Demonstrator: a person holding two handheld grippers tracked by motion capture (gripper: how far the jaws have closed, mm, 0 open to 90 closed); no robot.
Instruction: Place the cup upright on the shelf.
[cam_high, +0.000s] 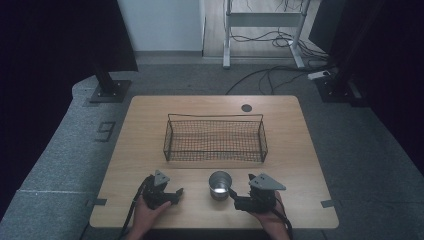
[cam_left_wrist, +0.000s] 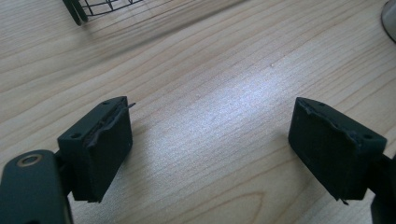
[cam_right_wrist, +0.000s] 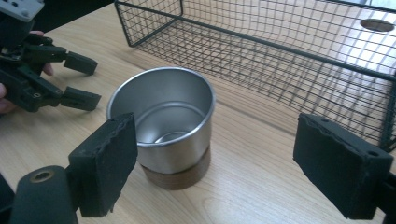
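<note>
A steel cup (cam_high: 220, 183) with a brown base stands upright and empty near the table's front edge, between my two grippers. In the right gripper view the cup (cam_right_wrist: 166, 126) sits just ahead of the left jaw, outside the gap. My right gripper (cam_high: 239, 200) is open, just right of the cup. My left gripper (cam_high: 176, 195) is open too, a short way left of the cup, with bare wood between its jaws (cam_left_wrist: 210, 140). The right gripper view also shows the left gripper (cam_right_wrist: 79, 81) at the far left. A black wire basket (cam_high: 215, 138) stands empty mid-table.
The wooden table (cam_high: 150, 120) has a dark round grommet (cam_high: 246, 107) at its back edge. Beyond the table are grey carpet, a black stand base (cam_high: 110, 90), a white desk frame and cables on the floor. The basket's corner (cam_left_wrist: 93, 7) lies ahead of the left gripper.
</note>
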